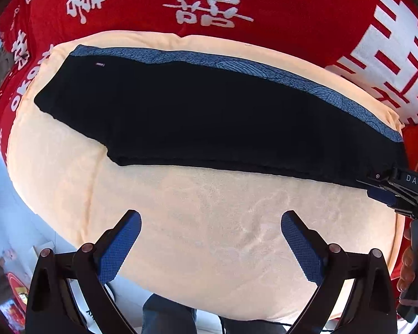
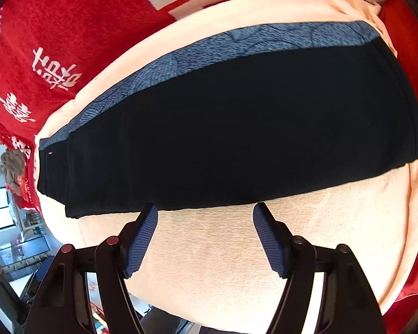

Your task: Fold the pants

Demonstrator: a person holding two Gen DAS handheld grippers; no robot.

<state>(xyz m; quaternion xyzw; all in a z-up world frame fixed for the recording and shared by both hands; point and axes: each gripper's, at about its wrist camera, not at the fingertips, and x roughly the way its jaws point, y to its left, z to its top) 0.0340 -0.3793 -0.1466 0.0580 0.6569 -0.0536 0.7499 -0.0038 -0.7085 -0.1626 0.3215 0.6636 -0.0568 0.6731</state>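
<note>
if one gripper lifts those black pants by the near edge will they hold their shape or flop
Probably flop: the black pants lie flat and limp on the peach towel, so the unheld end would likely sag. They look doubled lengthwise, so layers may slide apart. The knit blue side stripe suggests soft cloth that is not slippery against the textured fingers.

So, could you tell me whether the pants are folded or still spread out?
Folded lengthwise: the pants lie flat as one long dark band on the peach cloth, with stacked edges at one end.

Right claw (image 2: 205,214) spread at black pants' (image 2: 237,128) edge.
</note>
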